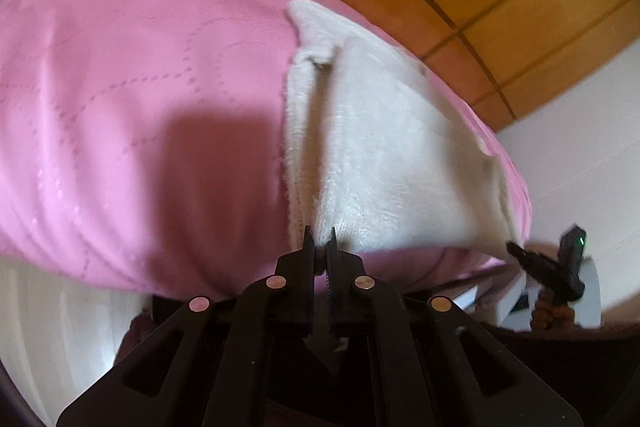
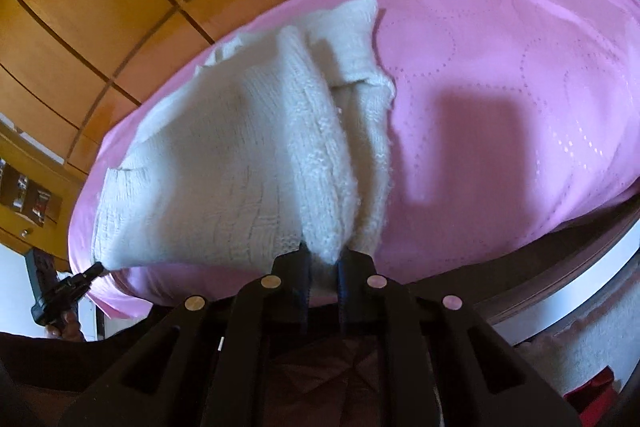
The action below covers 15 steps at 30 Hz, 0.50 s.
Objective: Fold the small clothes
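The white knitted garment (image 2: pixel 224 163) lies on the pink bed (image 2: pixel 520 75), part-folded, its near edge pinched at two corners by the left gripper (image 1: pixel 321 247) and right gripper (image 2: pixel 324 259); further folds likely remain.

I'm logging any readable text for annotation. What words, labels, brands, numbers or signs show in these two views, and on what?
None can be read.
White knit garment: no label visible.
Pink bedspread: only a stitched dotted pattern.
Small items on the wooden shelf: too small and blurred to read.
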Each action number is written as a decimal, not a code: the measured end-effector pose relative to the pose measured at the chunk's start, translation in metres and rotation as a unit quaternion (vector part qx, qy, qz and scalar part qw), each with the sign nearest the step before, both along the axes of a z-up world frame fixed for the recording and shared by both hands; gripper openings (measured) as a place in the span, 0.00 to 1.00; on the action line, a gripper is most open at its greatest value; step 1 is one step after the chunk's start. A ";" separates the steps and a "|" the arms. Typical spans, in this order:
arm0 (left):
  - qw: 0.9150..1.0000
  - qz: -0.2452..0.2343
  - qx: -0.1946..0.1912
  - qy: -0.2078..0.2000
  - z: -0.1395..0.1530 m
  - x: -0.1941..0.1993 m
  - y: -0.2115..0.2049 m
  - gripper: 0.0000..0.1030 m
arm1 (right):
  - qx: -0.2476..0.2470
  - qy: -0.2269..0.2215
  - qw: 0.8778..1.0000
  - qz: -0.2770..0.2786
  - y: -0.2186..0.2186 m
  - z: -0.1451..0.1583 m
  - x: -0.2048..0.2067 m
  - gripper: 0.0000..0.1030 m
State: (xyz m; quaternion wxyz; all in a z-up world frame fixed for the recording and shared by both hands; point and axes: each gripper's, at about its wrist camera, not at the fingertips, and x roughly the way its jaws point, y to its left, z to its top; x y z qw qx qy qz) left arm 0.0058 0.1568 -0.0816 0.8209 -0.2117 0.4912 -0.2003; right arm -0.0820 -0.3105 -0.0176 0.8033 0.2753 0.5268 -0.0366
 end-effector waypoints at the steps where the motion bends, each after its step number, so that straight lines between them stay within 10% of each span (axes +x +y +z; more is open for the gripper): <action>1: 0.999 0.013 0.032 -0.011 0.005 0.006 -0.002 0.04 | -0.016 0.004 1.000 -0.008 -0.002 0.000 0.005 0.26; 5: 0.994 0.048 0.078 -0.056 0.027 0.033 0.002 0.46 | -0.070 -0.028 0.997 -0.033 -0.011 0.018 0.023 0.46; 15: 0.978 -0.057 0.119 -0.159 0.042 0.067 -0.055 0.48 | -0.171 -0.052 0.983 0.048 0.036 0.010 0.112 0.46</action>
